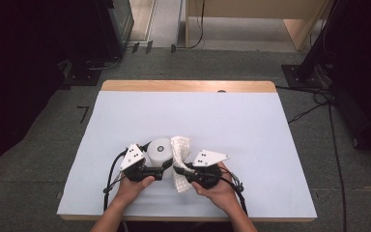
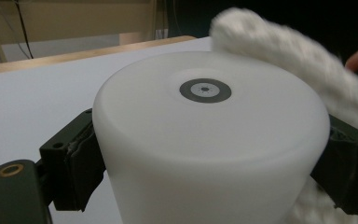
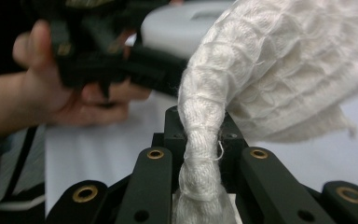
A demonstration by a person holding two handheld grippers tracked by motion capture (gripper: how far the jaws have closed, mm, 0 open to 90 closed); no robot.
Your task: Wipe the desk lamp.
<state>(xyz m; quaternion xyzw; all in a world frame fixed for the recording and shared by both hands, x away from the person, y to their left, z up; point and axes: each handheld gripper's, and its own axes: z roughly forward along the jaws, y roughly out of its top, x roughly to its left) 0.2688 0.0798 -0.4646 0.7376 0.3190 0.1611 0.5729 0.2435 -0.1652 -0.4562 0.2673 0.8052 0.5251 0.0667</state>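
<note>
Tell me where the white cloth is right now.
The white cloth is pinched in the right gripper, near the table's front edge in the high view. It drapes against the right side of the white cylinder, which the left gripper clamps.

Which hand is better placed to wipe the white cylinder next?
Right: the right gripper pinches the white waffle-weave cloth beside the white plastic cylinder, while the left gripper clamps that cylinder.

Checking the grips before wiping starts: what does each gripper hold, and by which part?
Left gripper clamps the white cup by its sides. Right gripper pinches the white cloth at a bunched fold.
</note>
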